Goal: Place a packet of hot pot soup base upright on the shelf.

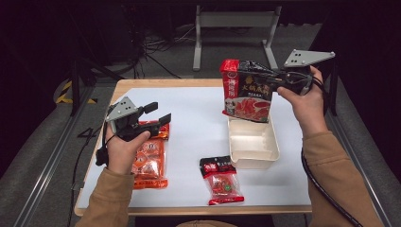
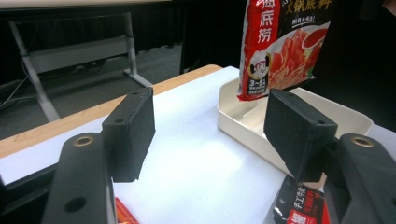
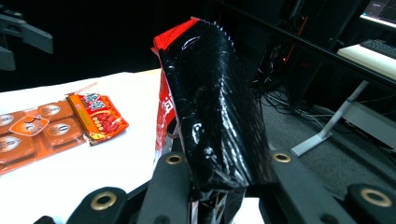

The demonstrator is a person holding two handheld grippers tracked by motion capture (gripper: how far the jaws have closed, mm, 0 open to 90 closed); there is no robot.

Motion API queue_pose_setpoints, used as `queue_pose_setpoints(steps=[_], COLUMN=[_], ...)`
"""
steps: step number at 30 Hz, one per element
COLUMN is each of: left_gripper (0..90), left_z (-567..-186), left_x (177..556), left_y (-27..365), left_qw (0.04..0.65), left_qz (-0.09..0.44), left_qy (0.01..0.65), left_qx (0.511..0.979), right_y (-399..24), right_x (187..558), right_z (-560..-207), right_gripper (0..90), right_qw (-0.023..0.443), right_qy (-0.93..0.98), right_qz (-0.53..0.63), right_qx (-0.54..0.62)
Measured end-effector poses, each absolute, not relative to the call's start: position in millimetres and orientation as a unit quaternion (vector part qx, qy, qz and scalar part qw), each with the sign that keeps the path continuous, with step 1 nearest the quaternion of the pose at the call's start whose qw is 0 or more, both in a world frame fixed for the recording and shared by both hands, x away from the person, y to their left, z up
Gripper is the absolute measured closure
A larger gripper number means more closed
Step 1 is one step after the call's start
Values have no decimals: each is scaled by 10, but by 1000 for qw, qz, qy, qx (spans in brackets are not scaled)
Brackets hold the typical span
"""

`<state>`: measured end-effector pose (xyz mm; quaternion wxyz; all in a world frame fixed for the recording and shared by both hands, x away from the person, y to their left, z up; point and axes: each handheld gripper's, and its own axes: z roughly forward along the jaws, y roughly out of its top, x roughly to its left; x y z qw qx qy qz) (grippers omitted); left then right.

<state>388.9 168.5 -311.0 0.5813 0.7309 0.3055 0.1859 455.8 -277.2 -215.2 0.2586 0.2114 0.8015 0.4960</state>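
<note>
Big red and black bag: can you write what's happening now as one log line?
right gripper: shut on big bag | bag: hanging above white tray | left gripper: open, nothing between jaws, over orange packet

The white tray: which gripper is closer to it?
Right. The right gripper holds the big red-and-black bag just above the white tray; the left gripper hovers open across the table.
</note>
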Motion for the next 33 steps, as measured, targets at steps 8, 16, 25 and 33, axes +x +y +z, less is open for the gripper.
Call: queue_pose_setpoints(steps=[8, 16, 25, 33], left_gripper=[339, 306, 221, 172], left_z=[-3130, -3191, -3239, -3255], left_x=[3906, 3947, 3989, 4004], left_y=[1746, 1776, 1798, 1809], left_qw=[569, 574, 575, 572], left_qz=[187, 188, 190, 195], left_qy=[318, 331, 351, 357], left_qx=[735, 725, 714, 712], right_y=[-2868, -2930, -2994, -3018], right_x=[4662, 4796, 4914, 4979], right_z=[-2148, -2146, -2218, -2375], right_gripper=[775, 776, 775, 775], right_qw=[269, 275, 276, 271], right_qy=[792, 788, 784, 782], right_qz=[503, 508, 515, 522], right_qx=[216, 215, 211, 206])
